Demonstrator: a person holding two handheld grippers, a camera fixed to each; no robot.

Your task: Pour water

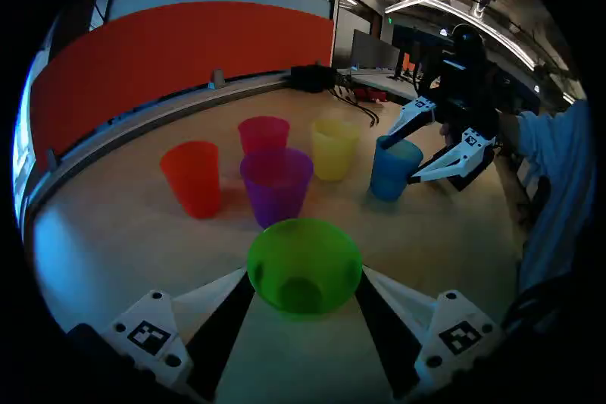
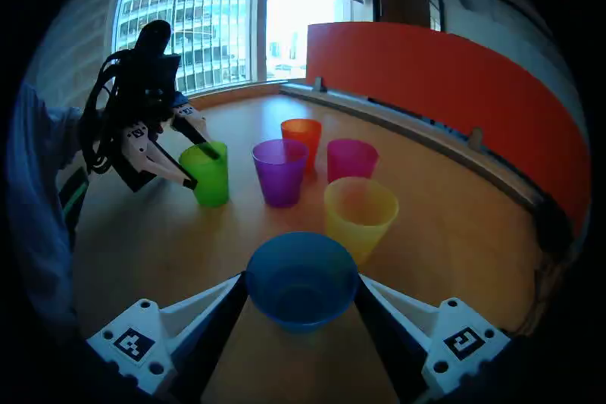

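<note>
The left gripper (image 1: 304, 274) has its fingers clamped on the green cup (image 1: 303, 294). The right gripper (image 2: 301, 277) seemingly grips the blue cup (image 2: 301, 298) likewise.

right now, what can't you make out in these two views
1. Water level: left gripper view, the green cup is dim and tinted inside; right gripper view, same for the blue cup.
2. Grip: each cup's wall hides the fingertips of the left hand-held gripper and right hand-held gripper, so pressing is unclear.
3. Sleeve: left gripper view, cut off by the picture's edge.
</note>
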